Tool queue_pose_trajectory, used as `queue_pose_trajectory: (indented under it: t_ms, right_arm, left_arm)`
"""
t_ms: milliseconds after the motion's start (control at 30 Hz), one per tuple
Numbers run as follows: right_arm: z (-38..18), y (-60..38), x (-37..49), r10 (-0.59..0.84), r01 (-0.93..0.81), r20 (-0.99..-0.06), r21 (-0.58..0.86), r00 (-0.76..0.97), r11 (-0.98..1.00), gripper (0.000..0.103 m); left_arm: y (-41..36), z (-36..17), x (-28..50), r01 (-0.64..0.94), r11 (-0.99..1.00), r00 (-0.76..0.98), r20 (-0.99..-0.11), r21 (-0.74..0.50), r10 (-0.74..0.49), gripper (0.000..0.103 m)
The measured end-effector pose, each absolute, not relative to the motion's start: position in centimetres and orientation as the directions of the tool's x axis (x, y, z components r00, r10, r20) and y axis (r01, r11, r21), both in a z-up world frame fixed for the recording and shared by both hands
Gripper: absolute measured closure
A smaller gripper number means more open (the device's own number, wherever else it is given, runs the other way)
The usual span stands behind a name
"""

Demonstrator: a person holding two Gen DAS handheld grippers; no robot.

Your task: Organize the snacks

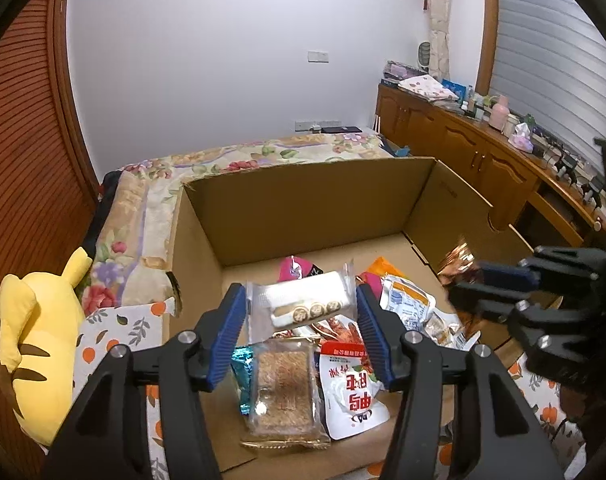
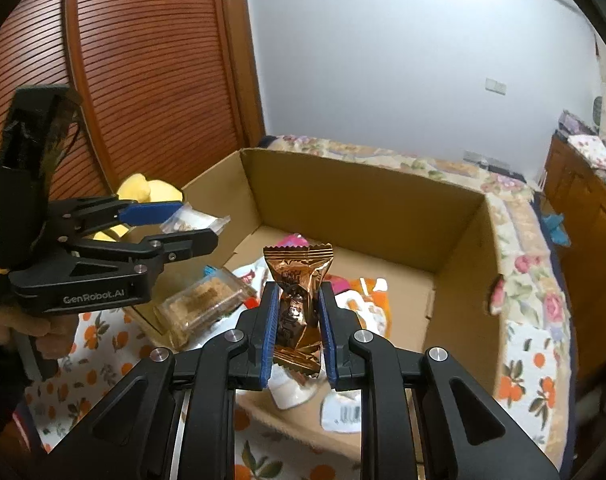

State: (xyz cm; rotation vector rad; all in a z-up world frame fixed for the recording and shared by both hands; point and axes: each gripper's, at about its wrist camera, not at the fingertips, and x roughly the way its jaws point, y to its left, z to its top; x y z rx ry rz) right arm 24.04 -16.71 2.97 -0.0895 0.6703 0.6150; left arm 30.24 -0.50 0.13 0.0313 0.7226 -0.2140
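The left gripper (image 1: 301, 320) has a clear packet of white biscuit rolls (image 1: 303, 306) between its blue fingers (image 1: 229, 332). The packet lies crosswise, long axis from finger to finger, with three round roll ends facing the camera. Its ends reach both pads, but whether they press on it cannot be told. The right gripper (image 2: 297, 334) has its fingers (image 2: 269, 338) narrowed onto a copper foil candy (image 2: 297, 296), which stands upright, long axis vertical, one crimped end up and one down.

Only the left wrist view shows the clear tub of brown crumbly cake (image 1: 281, 388) straight below the left gripper, with a white pouch printed in red (image 1: 353, 388) just beside it. The right wrist view shows the left gripper (image 2: 191, 228) from the side, well left of the candy and above the box's left wall, and the hand (image 2: 43, 330) that carries it.

Both snacks hang over the open cardboard box (image 1: 311, 208), whose floor holds a loose pile of packets, among them one pink (image 1: 297, 268) and one orange (image 1: 383, 270). The box sits on an orange-print cloth (image 2: 103, 364) on a floral bed (image 1: 239, 160). One yellow plush toy (image 1: 39, 340) lies left of the box.
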Motion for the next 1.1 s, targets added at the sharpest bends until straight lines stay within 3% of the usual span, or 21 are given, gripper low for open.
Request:
queue_pose_trajectory:
  t_ms: [533, 1000, 1100]
  right_arm:
    - [0.5, -13.0, 25.5, 0.527, -0.580, -0.642, 0.153, 0.556, 0.800, 0.082]
    - [2.8, -15.2, 22.3, 0.507, -0.538, -0.592, 0.142, 0.626, 0.831, 0.060]
    - [3.8, -16.1, 20.8, 0.501, -0.520, -0.564, 0.143, 0.657, 0.842, 0.054]
  left_arm:
    - [1.4, 0.7, 30.2, 0.173, 0.981, 0.738, -0.648, -0.084, -0.186, 0.034]
    - [1.3, 2.2, 25.6, 0.147, 0.988, 0.765, -0.626, -0.056, -0.149, 0.030]
    - [1.2, 3.0, 23.9, 0.134, 0.990, 0.783, -0.606, -0.052, -0.137, 0.023]
